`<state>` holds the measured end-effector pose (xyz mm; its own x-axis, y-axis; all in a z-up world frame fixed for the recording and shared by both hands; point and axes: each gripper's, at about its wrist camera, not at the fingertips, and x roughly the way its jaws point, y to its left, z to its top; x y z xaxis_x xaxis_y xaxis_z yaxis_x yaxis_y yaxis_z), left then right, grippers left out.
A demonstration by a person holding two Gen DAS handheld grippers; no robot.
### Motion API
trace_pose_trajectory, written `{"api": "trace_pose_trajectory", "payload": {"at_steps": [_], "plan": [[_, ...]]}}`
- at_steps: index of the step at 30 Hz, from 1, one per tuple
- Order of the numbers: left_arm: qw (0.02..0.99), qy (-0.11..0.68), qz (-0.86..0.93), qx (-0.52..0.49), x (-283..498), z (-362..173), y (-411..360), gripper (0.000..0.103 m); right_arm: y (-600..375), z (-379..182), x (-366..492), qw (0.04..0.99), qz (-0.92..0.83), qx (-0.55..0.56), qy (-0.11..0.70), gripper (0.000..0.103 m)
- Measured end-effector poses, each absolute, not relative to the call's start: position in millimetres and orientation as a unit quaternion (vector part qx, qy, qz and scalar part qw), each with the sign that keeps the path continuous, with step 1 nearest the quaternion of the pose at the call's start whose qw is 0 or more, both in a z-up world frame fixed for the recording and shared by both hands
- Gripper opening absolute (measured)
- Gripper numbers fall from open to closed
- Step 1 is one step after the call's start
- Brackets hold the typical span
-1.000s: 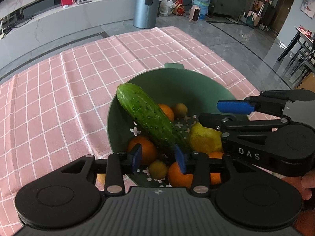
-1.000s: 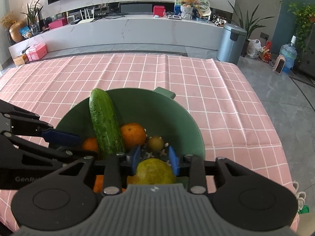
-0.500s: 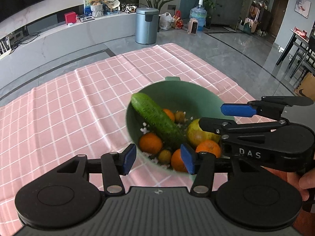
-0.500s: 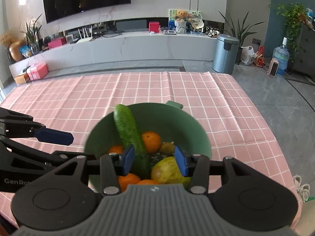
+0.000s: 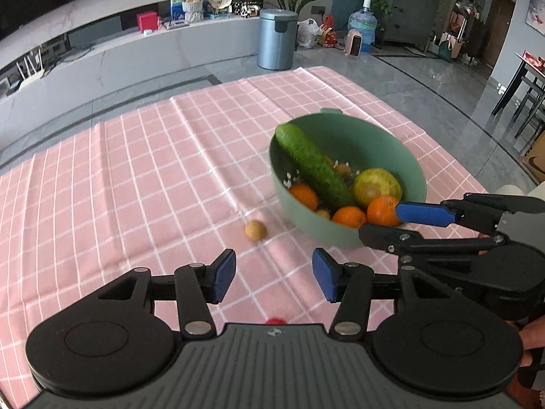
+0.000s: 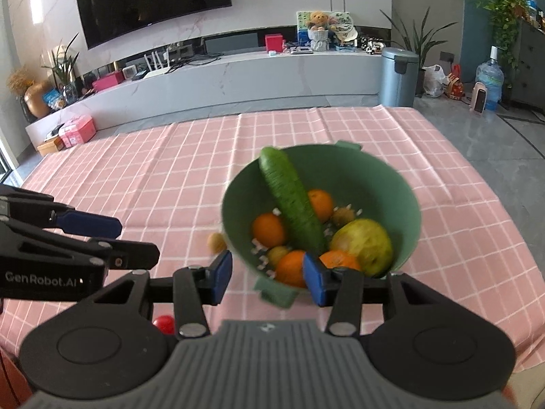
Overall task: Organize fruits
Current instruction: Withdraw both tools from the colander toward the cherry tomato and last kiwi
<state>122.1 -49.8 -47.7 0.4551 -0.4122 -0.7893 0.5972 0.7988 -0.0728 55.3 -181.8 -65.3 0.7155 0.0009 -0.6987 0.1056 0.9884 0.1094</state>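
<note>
On the pink checked cloth stands one green bowl, right of the middle in the left wrist view. One cucumber leans in it, its far end resting on the bowl's far left rim. Beside it lie one yellow-green pear at the right, and oranges: three show in the left wrist view, four in the right wrist view, with one more at the far side behind the cucumber. Two small brownish fruits show inside the bowl, one far and one near, on a floor with white cross-shaped holes.

Outside the bowl, one small tan fruit lies on the cloth just left of the bowl's near wall. One small red fruit lies nearer still, partly hidden by the right gripper's body; in the left wrist view only its top shows.

Left gripper hangs over bare cloth near the tan fruit, its blue pads wide apart with nothing between them. Right gripper hangs over the bowl's near rim and tab, its pads likewise wide apart and holding nothing. Each gripper shows at the edge of the other's view, side on, jaws parted.

Far off stand one grey bin, one water jug and one teddy bear
</note>
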Motion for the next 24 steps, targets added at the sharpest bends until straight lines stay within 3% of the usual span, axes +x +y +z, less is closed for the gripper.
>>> {"api": "trace_pose_trajectory", "payload": {"at_steps": [15, 24], "plan": [[0.832, 0.466, -0.293, 0.071, 123, -77, -6, 0.061, -133, -84, 51, 0.921, 0.018, 0.013, 0.389, 0.041], [0.821, 0.478, -0.304, 0.065, 120, -89, 3, 0.061, -120, -106, 55, 0.904, 0.042, 0.009, 0.425, 0.031]]}}
